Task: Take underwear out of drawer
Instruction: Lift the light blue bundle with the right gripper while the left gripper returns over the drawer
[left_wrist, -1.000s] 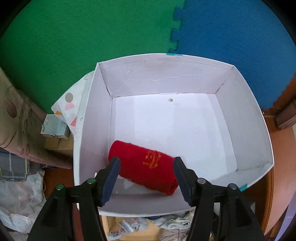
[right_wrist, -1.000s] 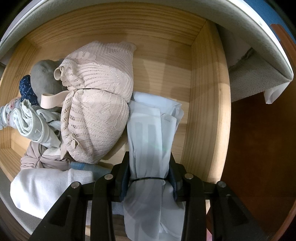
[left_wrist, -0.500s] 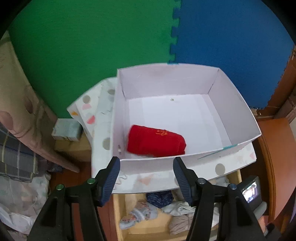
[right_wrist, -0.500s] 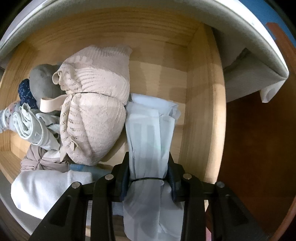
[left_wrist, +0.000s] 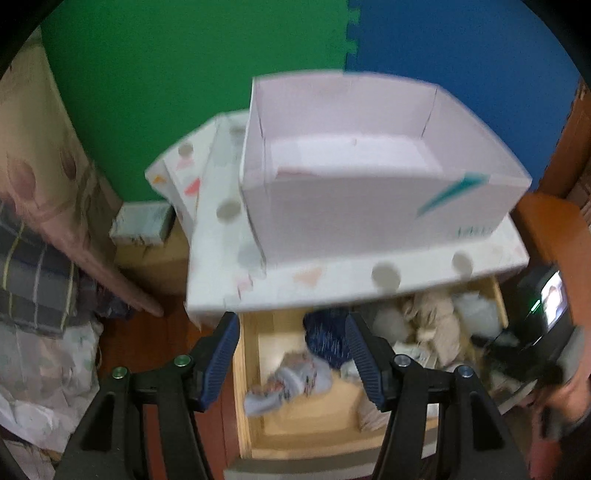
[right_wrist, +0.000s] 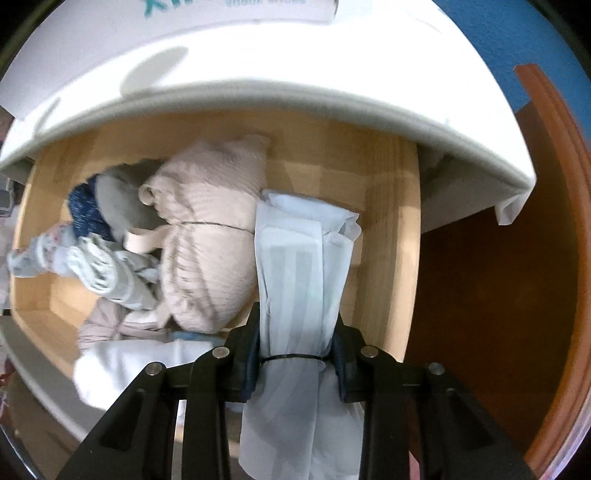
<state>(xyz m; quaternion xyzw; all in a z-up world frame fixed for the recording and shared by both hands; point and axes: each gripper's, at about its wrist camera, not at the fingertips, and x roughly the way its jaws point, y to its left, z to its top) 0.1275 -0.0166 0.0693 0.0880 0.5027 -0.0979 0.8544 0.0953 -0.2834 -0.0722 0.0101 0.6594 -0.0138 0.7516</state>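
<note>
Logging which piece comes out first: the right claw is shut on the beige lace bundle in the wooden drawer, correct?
Not quite. The right claw is shut on the pale blue bundle in the wooden drawer; the beige lace bundle lies beside it, ungripped. The right wrist view shows this.

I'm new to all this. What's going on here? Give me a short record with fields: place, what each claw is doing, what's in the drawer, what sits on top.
place: open wooden drawer under a white spotted top
right claw: shut on a pale blue folded garment tied with a thin band
left claw: open, holding nothing, above the drawer
in the drawer: beige lace bundle, grey piece, dark blue piece, light floral piece
on top: white cardboard box
backdrop: green and blue foam mats
</note>
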